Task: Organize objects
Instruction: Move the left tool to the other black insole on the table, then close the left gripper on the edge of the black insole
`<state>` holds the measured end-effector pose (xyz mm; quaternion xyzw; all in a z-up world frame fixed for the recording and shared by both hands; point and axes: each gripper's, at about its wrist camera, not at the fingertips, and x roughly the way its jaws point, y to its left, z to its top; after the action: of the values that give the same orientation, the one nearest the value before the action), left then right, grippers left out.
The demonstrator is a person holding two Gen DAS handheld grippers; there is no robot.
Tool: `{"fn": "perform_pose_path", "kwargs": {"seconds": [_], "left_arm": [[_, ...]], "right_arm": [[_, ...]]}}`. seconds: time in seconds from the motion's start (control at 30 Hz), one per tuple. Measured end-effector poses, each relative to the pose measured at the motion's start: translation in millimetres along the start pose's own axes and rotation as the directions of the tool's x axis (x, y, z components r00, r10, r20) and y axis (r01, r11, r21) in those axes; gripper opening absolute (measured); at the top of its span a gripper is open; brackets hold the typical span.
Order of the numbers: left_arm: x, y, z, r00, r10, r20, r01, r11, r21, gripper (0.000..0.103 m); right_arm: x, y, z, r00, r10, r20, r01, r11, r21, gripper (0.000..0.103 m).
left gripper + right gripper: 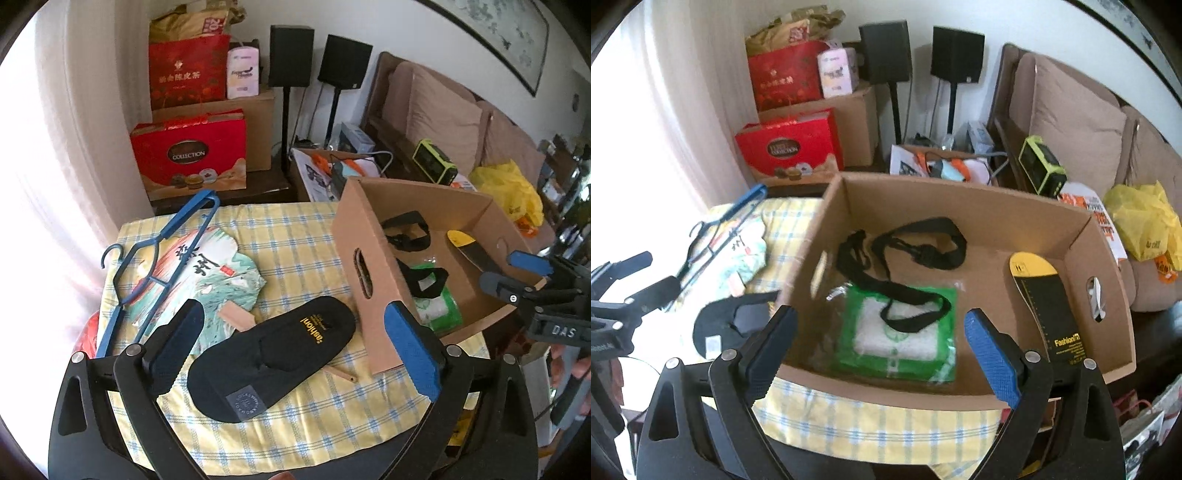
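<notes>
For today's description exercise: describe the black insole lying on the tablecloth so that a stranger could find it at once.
Start at the yellow checked tablecloth and find the open cardboard box on it. Just left of the box lies the black insole, flat on the cloth. Unlike the paper fan and blue hanger beside it, it bears gold lettering.

A yellow-checked table carries a cardboard box, black insole, fan and hanger.

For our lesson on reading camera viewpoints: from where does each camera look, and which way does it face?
Left wrist: sits on the left tongs, angled down at the black insole on the checked tablecloth; its open fingers and the right tongs show.
Right wrist: sits on the right tongs, angled down into the cardboard box; its open fingers and the left tongs show.
Shared: box, insole, blue hanger.
</notes>
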<state>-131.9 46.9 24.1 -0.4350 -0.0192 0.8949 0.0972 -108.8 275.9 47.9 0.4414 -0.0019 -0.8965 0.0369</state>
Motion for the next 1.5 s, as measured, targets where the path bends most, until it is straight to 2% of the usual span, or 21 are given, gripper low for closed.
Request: {"fn": "perform_pose_path", "kwargs": {"seconds": [0.13,0.2,0.53,0.73,0.9,1.1,1.27,1.5], "left_arm": [[-1,8,-3,1.000,0.002,-0.007,-0.002,1.000,-0.007,0.098],[-3,12,-4,1.000,0.003,-0.005,-0.003,1.000,-0.012,0.102],[-10,39,-13,0.999,0.028,0.015,-0.028,0.999,-0.019,0.103],[2,64,-30,0.999,0.040,-0.036,-0.041,0.999,-0.022,0.103],[21,89,-53,0.995,-0.022,-0.094,0.017,0.998,-0.063,0.103],[47,111,-77,0.987,-0.029,-0.158,0.012,0.994,-0.113,0.102],[64,126,-89,0.979,-0.069,-0.190,0.037,0.985,-0.169,0.099],[76,133,-93,0.976,-0.088,-0.200,0.051,0.982,-0.182,0.084]], "right_arm": [[-5,20,0,0.999,-0.023,0.032,0.024,1.000,-0.015,0.093],[-6,29,-1,0.999,-0.026,0.043,0.028,0.999,-0.024,0.093],[-1,66,-6,0.998,0.042,0.037,-0.041,0.998,-0.042,0.093],[4,86,-8,0.995,0.100,0.027,-0.098,0.993,-0.067,0.093],[9,97,-11,0.987,0.158,0.021,-0.156,0.986,-0.063,0.093],[7,112,-20,0.980,0.199,0.025,-0.197,0.977,-0.083,0.093],[12,124,-34,0.966,0.259,-0.015,-0.259,0.962,-0.081,0.080],[34,146,-64,0.941,0.323,-0.098,-0.331,0.941,-0.076,0.062]]}}
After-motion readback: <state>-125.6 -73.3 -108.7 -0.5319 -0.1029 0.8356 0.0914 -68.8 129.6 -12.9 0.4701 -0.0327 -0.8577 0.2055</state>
